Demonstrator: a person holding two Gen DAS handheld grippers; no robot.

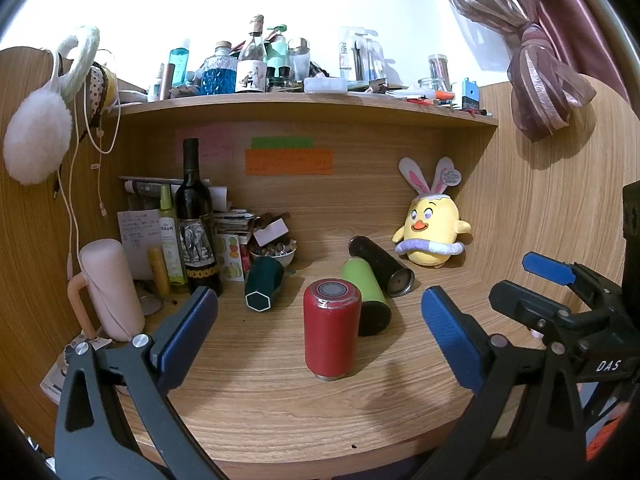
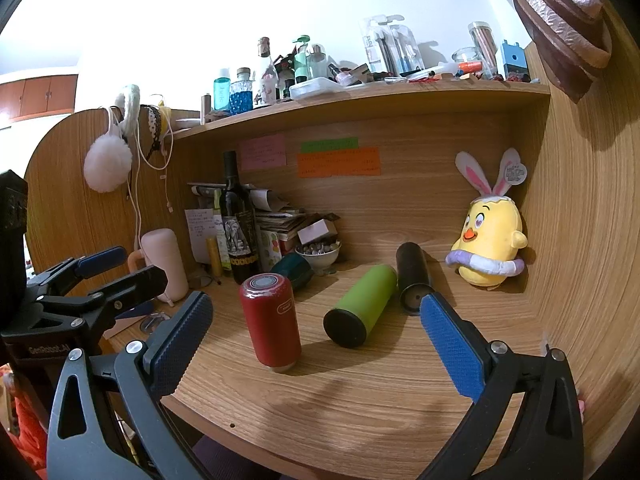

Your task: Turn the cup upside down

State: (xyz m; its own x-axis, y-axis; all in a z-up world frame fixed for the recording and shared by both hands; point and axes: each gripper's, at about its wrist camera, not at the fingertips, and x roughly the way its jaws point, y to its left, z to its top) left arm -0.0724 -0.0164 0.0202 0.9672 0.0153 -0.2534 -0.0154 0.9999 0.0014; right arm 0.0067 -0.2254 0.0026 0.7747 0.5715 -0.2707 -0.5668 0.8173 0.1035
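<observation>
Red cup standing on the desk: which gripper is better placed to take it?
Probably the left gripper: the red cup stands centred between its open fingers. From the right gripper, also open, the cup sits off toward its left finger, with the green bottle straight ahead.

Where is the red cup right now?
The red cup stands on end on the desk, centred between the left gripper's open fingers in the left wrist view, with the lying green cup just behind it to the right.
</observation>
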